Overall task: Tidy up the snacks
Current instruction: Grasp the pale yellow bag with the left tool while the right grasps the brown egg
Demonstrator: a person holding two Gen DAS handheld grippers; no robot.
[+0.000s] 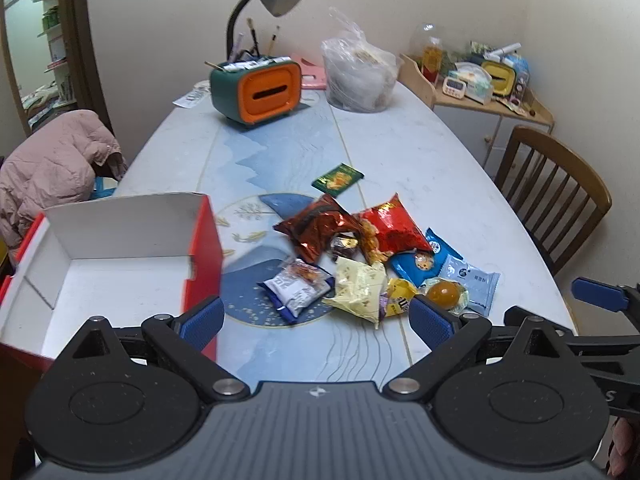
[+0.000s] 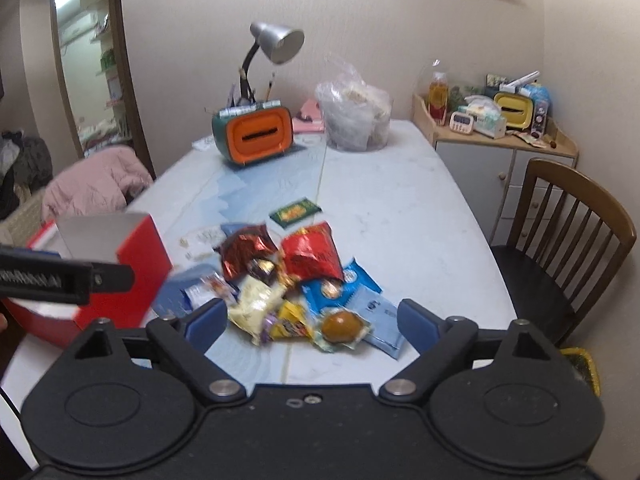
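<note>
Snack packets (image 1: pixel 360 256) heaped, labels unreadable; left claw (image 1: pixel 316 320), right claw (image 2: pixel 310 322) spread wide, empty.

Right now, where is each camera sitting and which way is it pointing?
Left wrist: on the left gripper, angled down at the open red box and snack pile; its open fingers and the right gripper's tip show.
Right wrist: on the right gripper, angled down over the pile; its open fingers show.
Shared: pile, box, table, orange tissue holder.

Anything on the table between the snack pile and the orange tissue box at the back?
Only one small green packet, lying flat just beyond the snack pile. Past it the table is bare up to the orange tissue box. Both views show it.
</note>
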